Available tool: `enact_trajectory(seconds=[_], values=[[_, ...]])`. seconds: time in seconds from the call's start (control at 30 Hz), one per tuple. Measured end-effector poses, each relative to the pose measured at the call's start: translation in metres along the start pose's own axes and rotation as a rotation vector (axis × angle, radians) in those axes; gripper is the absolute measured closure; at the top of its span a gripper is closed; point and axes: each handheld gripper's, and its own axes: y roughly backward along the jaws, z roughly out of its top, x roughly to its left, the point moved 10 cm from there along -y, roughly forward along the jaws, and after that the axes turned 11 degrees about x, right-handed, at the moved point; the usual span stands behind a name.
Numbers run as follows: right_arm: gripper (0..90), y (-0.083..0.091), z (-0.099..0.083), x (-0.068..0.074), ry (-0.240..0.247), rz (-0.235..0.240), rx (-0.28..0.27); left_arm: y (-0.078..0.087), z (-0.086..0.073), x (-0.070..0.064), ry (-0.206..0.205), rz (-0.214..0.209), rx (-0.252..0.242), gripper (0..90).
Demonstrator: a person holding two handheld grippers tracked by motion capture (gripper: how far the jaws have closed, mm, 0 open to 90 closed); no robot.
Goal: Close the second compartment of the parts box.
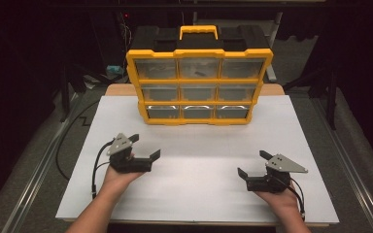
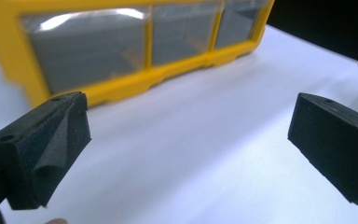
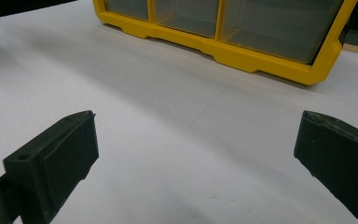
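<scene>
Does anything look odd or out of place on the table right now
Nothing stands out. The yellow organizer case stands upright at the far side of the white board, its drawers shut. The left gripper and right gripper are open, apart from it and holding nothing.

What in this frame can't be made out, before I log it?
- Drawer contents of the yellow organizer: high view, glare on the clear fronts; one small dark item in the top middle drawer is too small to name.
- Organizer's upper rows: both gripper views, cut off by the top edge.
- Left gripper and right gripper: their handles are covered by the hands.
</scene>
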Motion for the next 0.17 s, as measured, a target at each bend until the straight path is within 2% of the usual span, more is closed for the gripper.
enact_trajectory(seconds=[0.07, 0.17], values=[[0.0, 0.000, 0.000, 0.000, 0.000, -0.001, 0.000, 0.010, -0.014, 0.007, 0.020, 0.006, -0.015, 0.0], [0.1, 0.000, 0.000, 0.000, 0.001, -0.002, 0.000, 0.018, -0.028, 0.016, 0.042, 0.032, -0.011, 0.0]])
